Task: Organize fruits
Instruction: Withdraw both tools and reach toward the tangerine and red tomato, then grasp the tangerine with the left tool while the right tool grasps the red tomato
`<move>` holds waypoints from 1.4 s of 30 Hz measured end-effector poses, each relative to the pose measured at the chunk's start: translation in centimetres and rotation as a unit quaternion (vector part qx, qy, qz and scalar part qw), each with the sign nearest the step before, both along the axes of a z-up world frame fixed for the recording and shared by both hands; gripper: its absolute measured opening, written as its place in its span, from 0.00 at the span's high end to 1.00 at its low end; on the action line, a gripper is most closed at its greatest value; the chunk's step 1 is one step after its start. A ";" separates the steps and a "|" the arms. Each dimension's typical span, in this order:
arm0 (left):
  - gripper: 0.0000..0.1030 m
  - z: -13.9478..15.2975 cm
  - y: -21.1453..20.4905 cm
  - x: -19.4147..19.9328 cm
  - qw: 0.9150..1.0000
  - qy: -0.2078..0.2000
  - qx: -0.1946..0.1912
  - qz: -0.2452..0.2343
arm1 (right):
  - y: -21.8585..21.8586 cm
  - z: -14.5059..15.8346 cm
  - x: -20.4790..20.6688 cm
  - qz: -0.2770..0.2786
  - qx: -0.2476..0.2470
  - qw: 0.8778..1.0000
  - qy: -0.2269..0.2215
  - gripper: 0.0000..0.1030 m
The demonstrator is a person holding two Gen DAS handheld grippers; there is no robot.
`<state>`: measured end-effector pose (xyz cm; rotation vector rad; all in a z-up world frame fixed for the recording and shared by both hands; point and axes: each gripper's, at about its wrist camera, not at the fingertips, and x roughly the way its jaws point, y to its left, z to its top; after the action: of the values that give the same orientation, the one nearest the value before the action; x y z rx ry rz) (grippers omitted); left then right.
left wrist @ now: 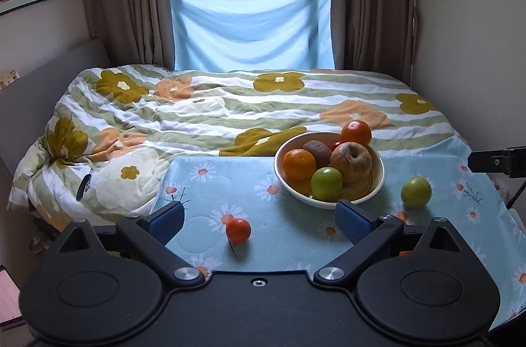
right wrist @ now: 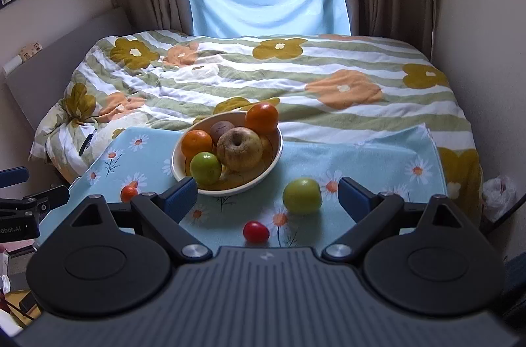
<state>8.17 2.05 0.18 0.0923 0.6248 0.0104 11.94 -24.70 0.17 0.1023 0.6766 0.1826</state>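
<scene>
A cream bowl (left wrist: 378, 179) (right wrist: 276, 156) on the blue daisy tablecloth holds two oranges, a green apple, a wrinkled yellow apple and a brown fruit. A small orange (left wrist: 238, 230) (right wrist: 129, 193) lies loose on the cloth between my left gripper's fingers, ahead of them. A loose green apple (left wrist: 416, 192) (right wrist: 302, 195) lies right of the bowl, and a small red fruit (right wrist: 255, 232) lies near it. My left gripper (left wrist: 259, 222) is open and empty. My right gripper (right wrist: 268, 199) is open and empty, with the green apple and red fruit between its fingers.
The table (left wrist: 296, 242) stands against a bed with a flowered quilt (left wrist: 230, 110). Walls close in at the right. The right gripper's arm (left wrist: 496, 161) shows at the right edge of the left wrist view. A white bag (right wrist: 498, 192) lies by the bed.
</scene>
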 end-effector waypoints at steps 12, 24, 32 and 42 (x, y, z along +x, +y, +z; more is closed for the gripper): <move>0.05 -4.3 5.7 4.5 0.995 0.050 0.016 -0.081 | 5.7 -5.8 0.2 -0.086 -0.008 0.994 0.060 0.00; 0.21 -10.3 7.3 10.7 0.982 0.108 0.033 -0.150 | 9.2 -11.1 4.3 -0.130 -0.023 0.987 0.089 0.02; 0.39 -13.4 6.9 13.3 0.975 0.135 0.033 -0.172 | 9.0 -13.6 6.0 -0.149 -0.025 0.983 0.105 0.09; 0.61 -13.9 6.4 13.8 0.970 0.140 0.030 -0.194 | 9.1 -14.6 6.9 -0.153 -0.022 0.981 0.119 0.23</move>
<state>21.96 8.44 -13.74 0.2773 0.8801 -0.3690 18.88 -15.65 -14.48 0.1856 0.8922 -0.1443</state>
